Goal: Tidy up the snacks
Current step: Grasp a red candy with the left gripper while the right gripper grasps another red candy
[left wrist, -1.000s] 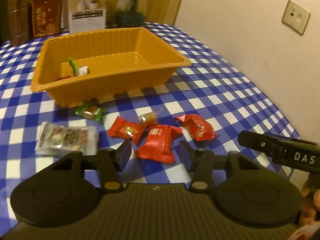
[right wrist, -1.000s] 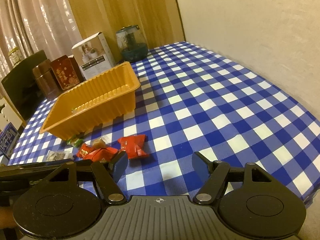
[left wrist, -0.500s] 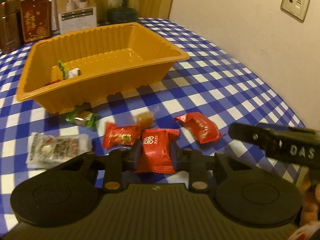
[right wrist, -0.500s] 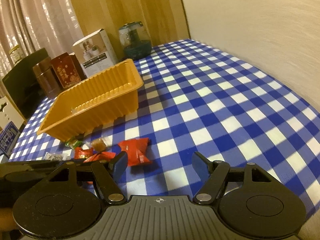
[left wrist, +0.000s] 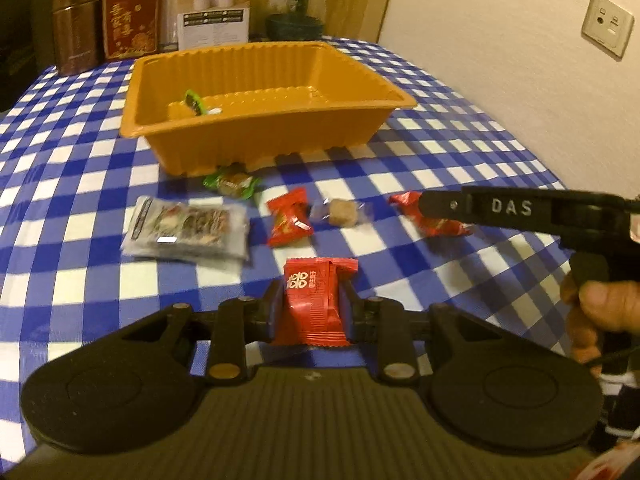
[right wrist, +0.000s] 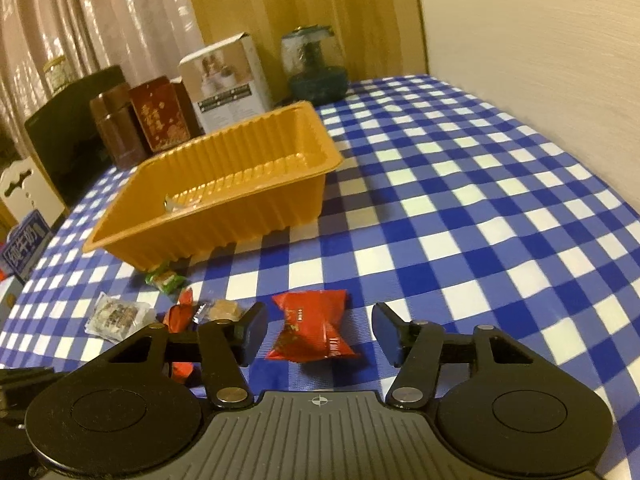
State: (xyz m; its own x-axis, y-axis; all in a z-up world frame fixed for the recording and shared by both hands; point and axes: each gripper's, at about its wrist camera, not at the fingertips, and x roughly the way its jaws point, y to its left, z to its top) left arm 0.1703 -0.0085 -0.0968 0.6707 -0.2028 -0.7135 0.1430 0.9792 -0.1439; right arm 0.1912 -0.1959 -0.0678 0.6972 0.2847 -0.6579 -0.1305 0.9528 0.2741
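My left gripper (left wrist: 311,309) is shut on a red snack packet (left wrist: 314,302) and holds it above the checked tablecloth. An orange tray (left wrist: 260,128) stands beyond it with a green-wrapped sweet (left wrist: 195,103) inside. On the cloth lie a clear packet of mixed snack (left wrist: 186,233), a green candy (left wrist: 232,185), a small red candy (left wrist: 289,218), a brown candy in clear wrap (left wrist: 342,212) and a red packet (left wrist: 434,220). My right gripper (right wrist: 319,330) is open, with that red packet (right wrist: 312,326) on the cloth between its fingers. The tray (right wrist: 224,200) shows there too.
Along the back edge stand a brown tin (left wrist: 76,24), a red box (left wrist: 130,16), a white box (left wrist: 214,4) and a glass jar (left wrist: 298,6). A wall (left wrist: 520,60) runs along the table's right side. The right gripper's side (left wrist: 520,210) crosses the left wrist view.
My left gripper closed on the red packet and lifted it off the cloth. My right gripper moved forward until the other red packet lay between its open fingers.
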